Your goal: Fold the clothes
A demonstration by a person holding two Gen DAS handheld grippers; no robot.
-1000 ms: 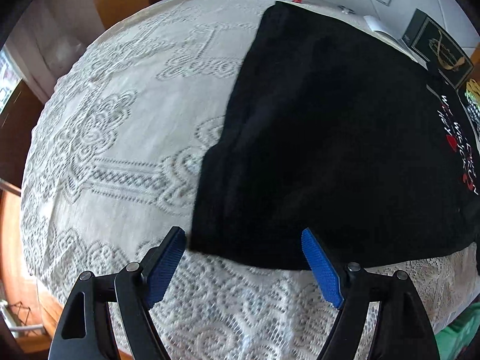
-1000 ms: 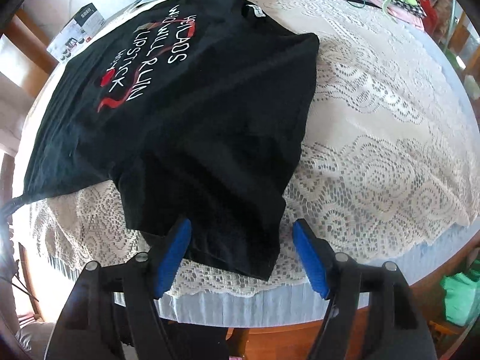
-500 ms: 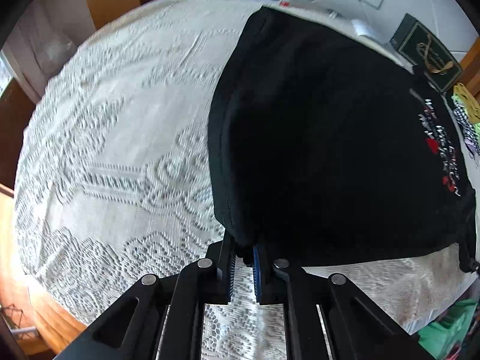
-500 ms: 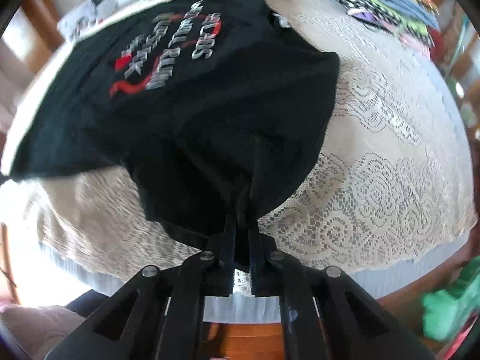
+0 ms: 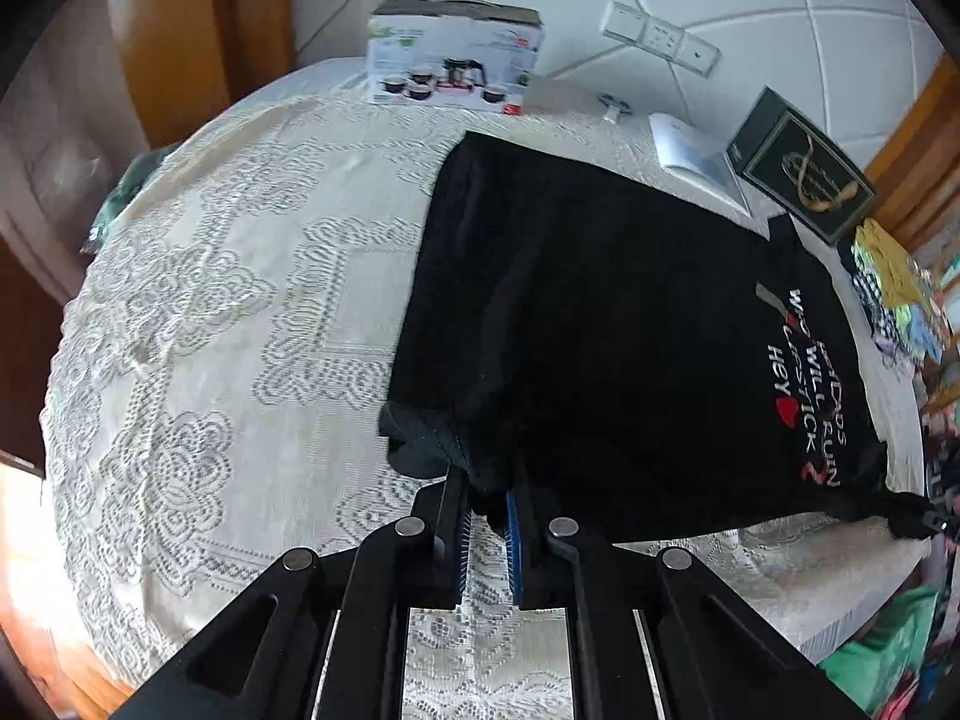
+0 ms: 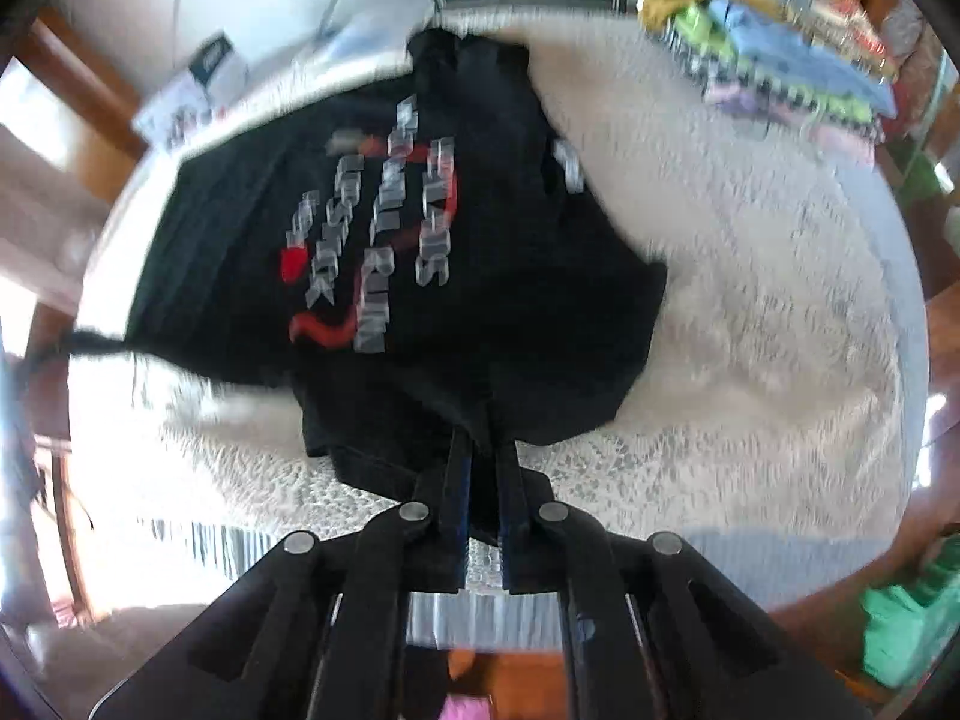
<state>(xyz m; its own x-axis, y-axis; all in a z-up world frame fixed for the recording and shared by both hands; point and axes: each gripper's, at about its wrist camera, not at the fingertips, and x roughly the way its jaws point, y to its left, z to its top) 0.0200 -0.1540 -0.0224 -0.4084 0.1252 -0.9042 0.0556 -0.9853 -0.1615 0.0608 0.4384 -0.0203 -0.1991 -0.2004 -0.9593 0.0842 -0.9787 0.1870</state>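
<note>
A black T-shirt (image 5: 600,324) with white and red lettering lies on a table under a cream lace cloth (image 5: 210,360). My left gripper (image 5: 485,495) is shut on the shirt's near hem corner, and the pinched cloth is bunched and raised off the table. In the right wrist view the same T-shirt (image 6: 420,240) is blurred. My right gripper (image 6: 483,459) is shut on the near edge by the sleeve, with that fabric lifted too. The far side of the shirt still rests on the lace cloth (image 6: 750,360).
At the back stand a white printed box (image 5: 453,54), a dark green box (image 5: 801,174) and a booklet (image 5: 696,156). A stack of folded colourful clothes (image 6: 774,66) sits at the far right. The near table edge (image 6: 720,546) is close to both grippers.
Both grippers went from open over the shirt's near edge to shut on it. Both then rose, pulling the pinched fabric up off the table.
</note>
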